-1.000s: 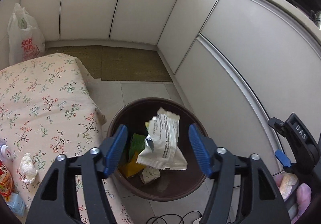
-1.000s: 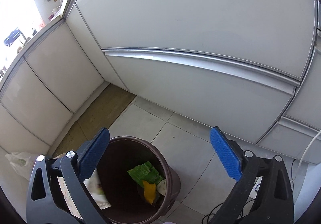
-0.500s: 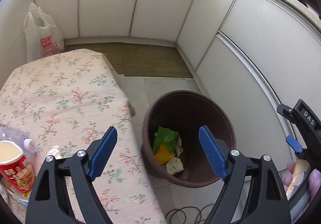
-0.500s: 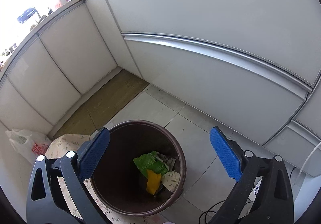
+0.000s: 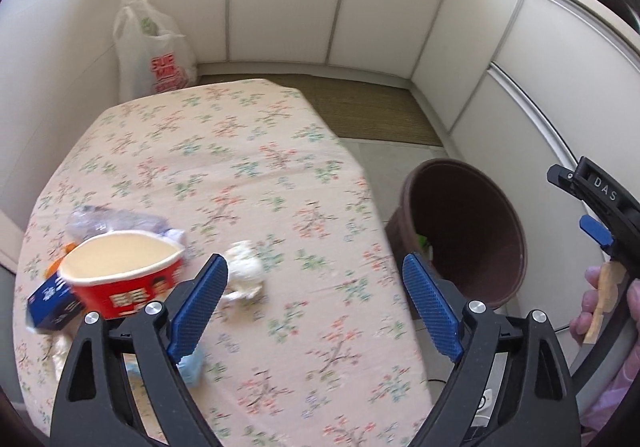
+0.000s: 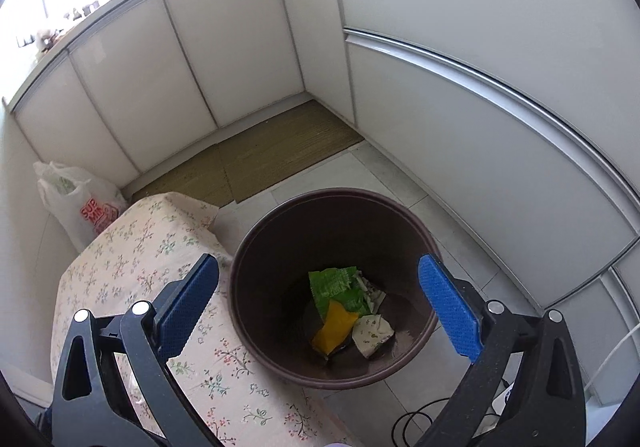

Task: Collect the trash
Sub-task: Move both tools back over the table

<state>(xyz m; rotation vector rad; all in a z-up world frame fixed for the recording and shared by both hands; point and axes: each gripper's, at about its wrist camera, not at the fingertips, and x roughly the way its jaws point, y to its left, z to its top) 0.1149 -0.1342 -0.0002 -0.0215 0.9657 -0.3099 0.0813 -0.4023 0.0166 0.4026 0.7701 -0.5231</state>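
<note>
A: How do the jaws stand?

B: The left gripper [image 5: 316, 303] has its jaws wide and opening further, with nothing between them. A second ago a white wrapper hung between them above the bin [image 5: 464, 231]; now it is gone from the jaws, dropped, I judge, though I cannot pick it out in the bin.

A: And the right gripper [image 6: 320, 303]?

B: Jaws wide apart, empty, hanging over the bin's mouth. Green, orange and pale scraps [image 6: 348, 311] lie at the bottom.

A: So one piece is done. What next?

B: The left view has swung from the bin to the tabletop [image 5: 248, 151]. A crumpled tissue [image 5: 244, 273] lies near the front edge, just beyond the left jaw. At the left edge stand a red noodle cup [image 5: 124, 275], a dark blue carton [image 5: 52, 305] and a crushed clear bottle [image 5: 116, 221]. Those still need collecting.

A: The room?

B: A floral cloth covers the tabletop. The bin stands on the tiled floor off its right edge. White cabinets [image 6: 460, 47] run round the walls, a mat [image 5: 360, 107] lies along them, and a plastic bag [image 5: 154, 51] sits in the far corner.
</note>
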